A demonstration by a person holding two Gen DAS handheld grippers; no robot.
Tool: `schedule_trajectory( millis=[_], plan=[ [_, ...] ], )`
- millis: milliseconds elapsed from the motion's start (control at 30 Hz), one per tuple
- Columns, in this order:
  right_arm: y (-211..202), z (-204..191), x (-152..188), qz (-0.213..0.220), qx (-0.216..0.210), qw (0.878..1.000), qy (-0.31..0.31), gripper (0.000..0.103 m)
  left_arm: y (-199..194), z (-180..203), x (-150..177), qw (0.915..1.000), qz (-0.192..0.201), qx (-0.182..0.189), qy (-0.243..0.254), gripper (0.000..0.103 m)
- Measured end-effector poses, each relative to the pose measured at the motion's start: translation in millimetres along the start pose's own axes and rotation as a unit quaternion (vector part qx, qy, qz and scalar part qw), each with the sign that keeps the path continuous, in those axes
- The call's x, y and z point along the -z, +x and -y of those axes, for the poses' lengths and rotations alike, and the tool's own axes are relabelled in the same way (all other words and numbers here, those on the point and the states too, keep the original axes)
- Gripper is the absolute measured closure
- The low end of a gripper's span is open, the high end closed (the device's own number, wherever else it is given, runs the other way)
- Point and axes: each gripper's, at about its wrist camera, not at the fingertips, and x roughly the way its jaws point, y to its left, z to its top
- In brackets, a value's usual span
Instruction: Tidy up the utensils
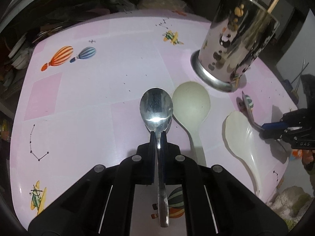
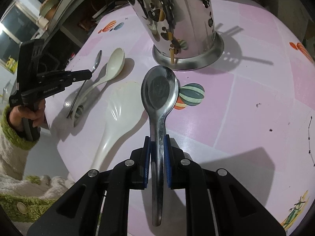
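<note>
Pink balloon-print table [image 1: 82,102], dim clutter behind

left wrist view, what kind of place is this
Probably a home kitchen or dining corner. A table under a pink cloth printed with balloons holds a perforated steel utensil holder with chopsticks, and stacked dishes sit in the dim background.

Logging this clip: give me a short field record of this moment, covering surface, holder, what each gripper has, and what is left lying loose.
surface: pink tablecloth with balloon and plane prints
holder: perforated steel utensil holder, upright, chopsticks inside
left gripper: shut on small metal spoon, bowl forward
right gripper: shut on large metal spoon, bowl pointing toward the holder
loose on cloth: round white ladle spoon; white rice paddle
task state: neither held spoon is in the holder yet
</note>
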Motion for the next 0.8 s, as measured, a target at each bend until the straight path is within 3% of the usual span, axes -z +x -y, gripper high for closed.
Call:
schedule_trajectory(
  millis=[267,567,800],
  plan=[
    [-10,5,3,0.017,-0.046,0.998,0.039,0.090,-25,-9,3,0.9994,0.028,0.005,-0.021,0.099],
    [-11,26,7,0.033,-0.140,0.983,0.116,0.090,-31,-9,3,0.9988,0.040,0.008,-0.028,0.099],
    [-6,11,5,0.027,-0.075,0.994,0.074,0.090,-28,-9,6,0.9987,0.040,0.010,-0.029,0.099]
  ],
)
